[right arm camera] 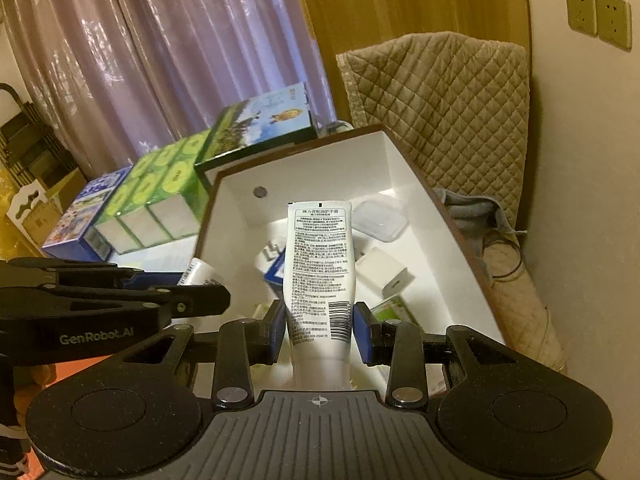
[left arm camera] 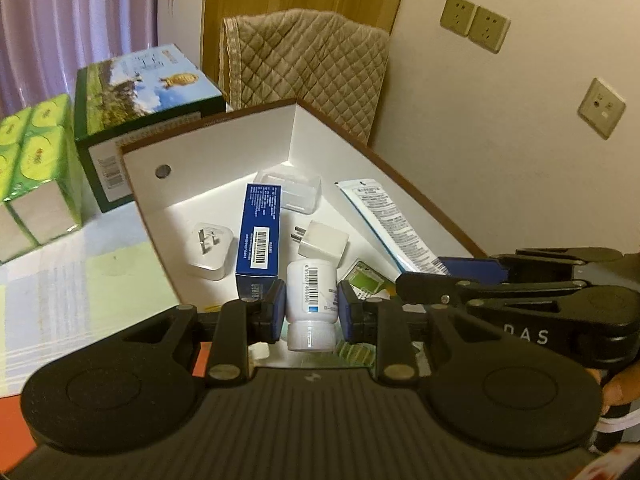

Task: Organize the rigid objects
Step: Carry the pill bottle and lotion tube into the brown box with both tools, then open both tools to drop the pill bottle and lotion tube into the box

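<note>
A white storage box with a brown rim (left arm camera: 140, 184) stands on the table. My left gripper (left arm camera: 311, 294) is shut on a small white bottle (left arm camera: 310, 300) with a barcode, held over the box's near edge. My right gripper (right arm camera: 320, 314) is shut on a white hand-cream tube (right arm camera: 318, 264), which slants over the box. In the left wrist view the tube (left arm camera: 392, 224) runs to the right gripper (left arm camera: 440, 276) at the right. Inside the box lie a blue carton (left arm camera: 258, 232), two white plug chargers (left arm camera: 210, 250) (left arm camera: 324, 244), a clear plastic case (left arm camera: 290, 190) and a green packet (left arm camera: 366, 280).
Behind the box stand a green landscape-printed carton (left arm camera: 148, 92) and a green tissue pack (left arm camera: 34, 160). A quilted beige cover (left arm camera: 308, 64) hangs over a chair beyond the box. The wall with sockets (left arm camera: 474, 22) is at the right, curtains at the back left.
</note>
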Available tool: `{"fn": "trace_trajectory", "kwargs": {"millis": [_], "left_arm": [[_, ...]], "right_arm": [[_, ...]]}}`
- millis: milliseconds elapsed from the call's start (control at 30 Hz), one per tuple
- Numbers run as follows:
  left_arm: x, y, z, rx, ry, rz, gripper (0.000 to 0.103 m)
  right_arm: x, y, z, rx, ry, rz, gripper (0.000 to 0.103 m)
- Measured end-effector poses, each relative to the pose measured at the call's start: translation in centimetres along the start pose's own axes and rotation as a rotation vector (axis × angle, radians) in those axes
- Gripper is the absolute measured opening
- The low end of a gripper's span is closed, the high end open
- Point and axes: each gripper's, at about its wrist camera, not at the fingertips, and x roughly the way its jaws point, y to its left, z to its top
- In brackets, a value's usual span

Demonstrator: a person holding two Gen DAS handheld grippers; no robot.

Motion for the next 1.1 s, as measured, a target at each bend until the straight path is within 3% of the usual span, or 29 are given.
{"fn": "trace_trajectory", "kwargs": {"millis": [600, 700, 1100], "left_arm": [[5.6, 0.5, 1.8, -0.018, 0.076, 0.022, 0.023], [5.8, 0.8, 1.9, -0.022, 0.072, 0.025, 0.029], [4.9, 2.6, 2.0, -0.045, 0.064, 0.077, 0.033]], "right_arm": [[4.2, -3.3, 1.4, 0.047, 0.091, -0.007, 0.033], [4.6, -3.3, 1.6, 0.051, 0.102, -0.007, 0.033], [5.9, -3.0, 1.7, 0.048, 0.131, 0.008, 0.033]]}}
